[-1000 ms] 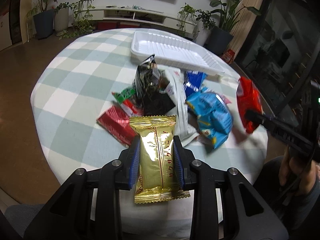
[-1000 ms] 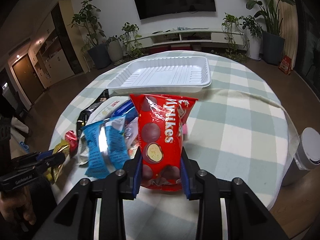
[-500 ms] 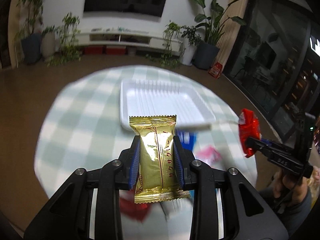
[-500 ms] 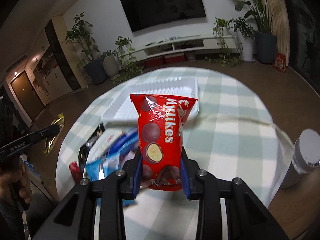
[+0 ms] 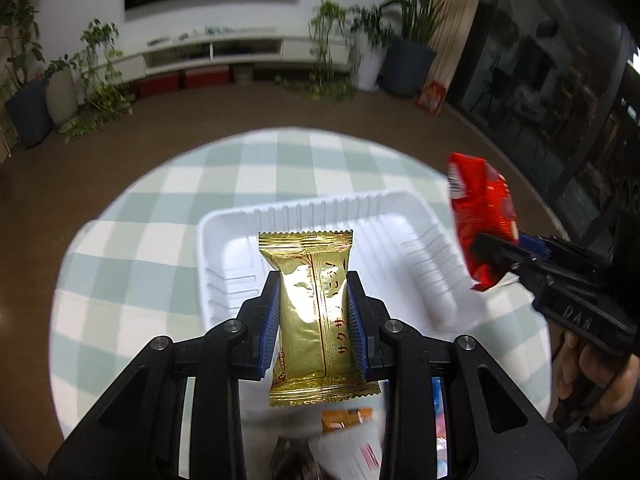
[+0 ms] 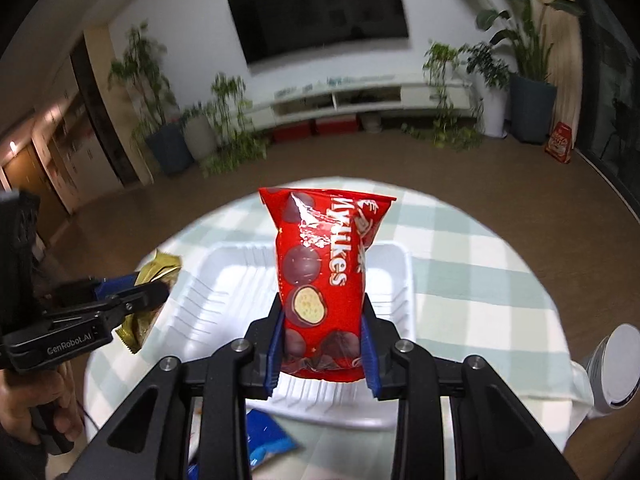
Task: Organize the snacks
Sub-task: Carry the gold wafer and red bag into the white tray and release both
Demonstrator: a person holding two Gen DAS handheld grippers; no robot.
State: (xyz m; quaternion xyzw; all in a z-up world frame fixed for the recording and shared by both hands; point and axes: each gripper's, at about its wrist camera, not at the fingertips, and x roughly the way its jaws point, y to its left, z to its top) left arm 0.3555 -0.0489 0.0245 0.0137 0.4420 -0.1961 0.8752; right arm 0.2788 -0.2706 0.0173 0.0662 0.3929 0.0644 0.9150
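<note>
My left gripper [image 5: 313, 300] is shut on a gold snack packet [image 5: 310, 308] and holds it above the near part of the white plastic tray [image 5: 404, 236]. My right gripper [image 6: 323, 332] is shut on a red chocolate-ball bag [image 6: 320, 280], held above the tray [image 6: 224, 280]. The red bag also shows in the left wrist view [image 5: 482, 216] over the tray's right rim. The gold packet shows in the right wrist view [image 6: 154, 296] at the tray's left edge. The tray looks empty.
The tray sits on a round table with a green and white checked cloth [image 5: 132, 248]. Loose snack packets lie near the front edge: an orange one [image 5: 346, 418] and a blue one [image 6: 264, 436]. A white bin [image 6: 616, 368] stands right of the table.
Both grippers have lifted their packets from the snack pile and moved forward over the white tray. The pile has dropped to the bottom edge of both views.
</note>
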